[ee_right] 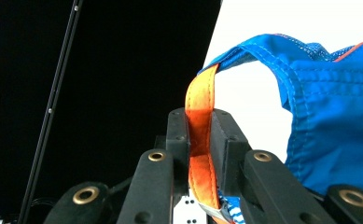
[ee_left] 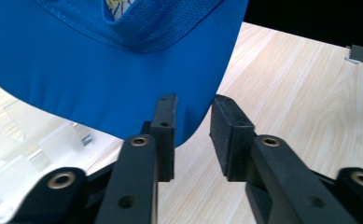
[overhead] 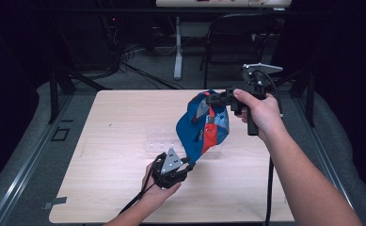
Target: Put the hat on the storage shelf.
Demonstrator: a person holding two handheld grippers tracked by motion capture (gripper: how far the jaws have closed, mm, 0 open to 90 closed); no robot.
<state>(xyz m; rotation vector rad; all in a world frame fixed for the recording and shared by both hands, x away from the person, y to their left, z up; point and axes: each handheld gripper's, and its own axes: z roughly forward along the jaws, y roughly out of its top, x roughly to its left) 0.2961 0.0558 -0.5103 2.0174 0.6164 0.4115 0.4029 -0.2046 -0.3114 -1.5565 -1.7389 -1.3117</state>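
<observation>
The right gripper [ee_right: 200, 135] clamps the cap's orange strap [ee_right: 200, 112]; the left gripper [ee_left: 193, 130] is open beside the cap [overhead: 200, 125] brim.

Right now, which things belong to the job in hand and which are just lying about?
In the job:
cap
orange strap
right gripper, shut on the strap
left gripper, open at the brim

Lying about:
clear stand
chair
</observation>
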